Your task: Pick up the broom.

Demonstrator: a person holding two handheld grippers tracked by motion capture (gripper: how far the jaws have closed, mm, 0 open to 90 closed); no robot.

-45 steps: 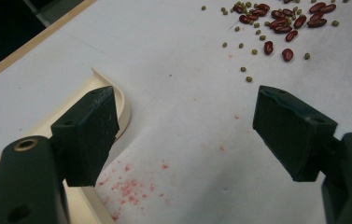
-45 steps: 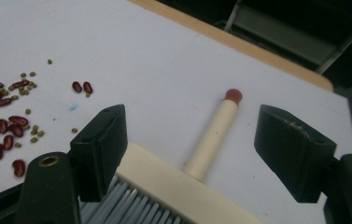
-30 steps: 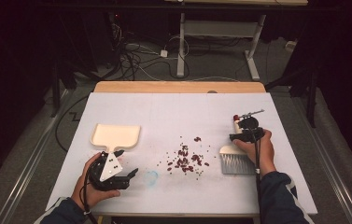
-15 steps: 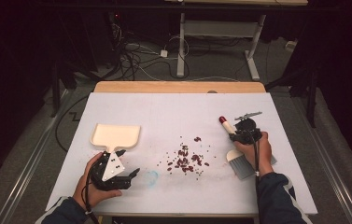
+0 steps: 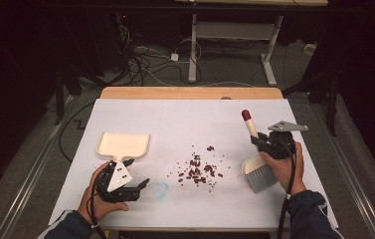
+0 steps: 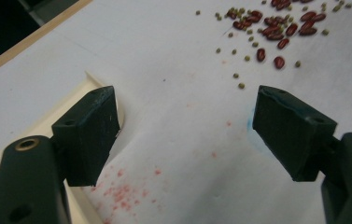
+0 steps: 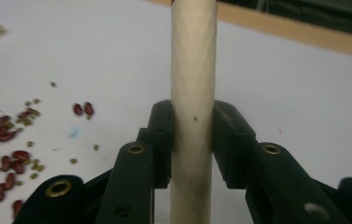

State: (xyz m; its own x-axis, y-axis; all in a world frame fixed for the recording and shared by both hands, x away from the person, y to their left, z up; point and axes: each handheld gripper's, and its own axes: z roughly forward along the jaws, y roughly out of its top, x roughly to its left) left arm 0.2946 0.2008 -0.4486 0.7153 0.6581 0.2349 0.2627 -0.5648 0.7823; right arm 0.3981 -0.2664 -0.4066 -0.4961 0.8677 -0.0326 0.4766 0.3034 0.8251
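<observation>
Surface first: white, wide, with our cream dustpan at its left. Our right gripper pinches the brush, jaws having just closed on its pale handle, red-tipped, grey bristles low at the right. Our left gripper rests beside the dustpan, jaws spread, holding nothing. Scattered red beans lie between; gripper views add tiny green ones.

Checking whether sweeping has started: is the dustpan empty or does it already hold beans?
Empty. In the high view the dustpan shows a bare cream inside, and the beans lie scattered on the table to its right.
</observation>
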